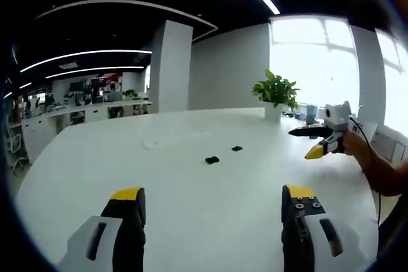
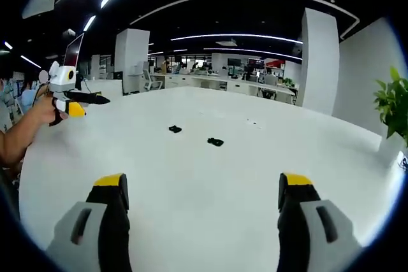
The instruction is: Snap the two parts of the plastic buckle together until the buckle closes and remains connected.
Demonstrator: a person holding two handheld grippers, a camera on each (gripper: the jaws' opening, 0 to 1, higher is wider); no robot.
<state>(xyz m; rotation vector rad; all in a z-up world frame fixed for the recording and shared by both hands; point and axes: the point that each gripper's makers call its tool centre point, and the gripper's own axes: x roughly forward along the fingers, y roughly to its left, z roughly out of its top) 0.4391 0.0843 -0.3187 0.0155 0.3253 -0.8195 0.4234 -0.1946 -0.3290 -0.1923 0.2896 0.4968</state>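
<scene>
The two buckle halves lie loose on the white table [image 1: 191, 221], apart from each other and well ahead of both my claws: in the left gripper view one half [image 1: 212, 160] sits ahead of my jaws and slightly toward the left one, with the other half [image 1: 236, 148] a little farther out and to its right; in the right gripper view I see the same pair from the opposite side, one half [image 2: 215, 141] nearly dead ahead and the other half [image 2: 174, 129] farther out to its left. Neither is held, so I judge the work has not begun. My left gripper [image 1: 213, 202] is released, jaws spread wide over bare tabletop with nothing between them, and my right gripper [image 2: 204, 189] is the same, wide and empty. Each claw also shows at the far side in the other's view, facing across the table with the halves between them. A potted plant [image 1: 276, 92] stands at the far edge, beyond the buckle. My worry from here is the size of these pieces: they are small, dark and flat on a smooth surface, so a jaw coming down slightly off could push a half away instead of pinching it. I cannot tell from here which ends face each other, so pressing them together misaligned could jam rather than click.
</scene>
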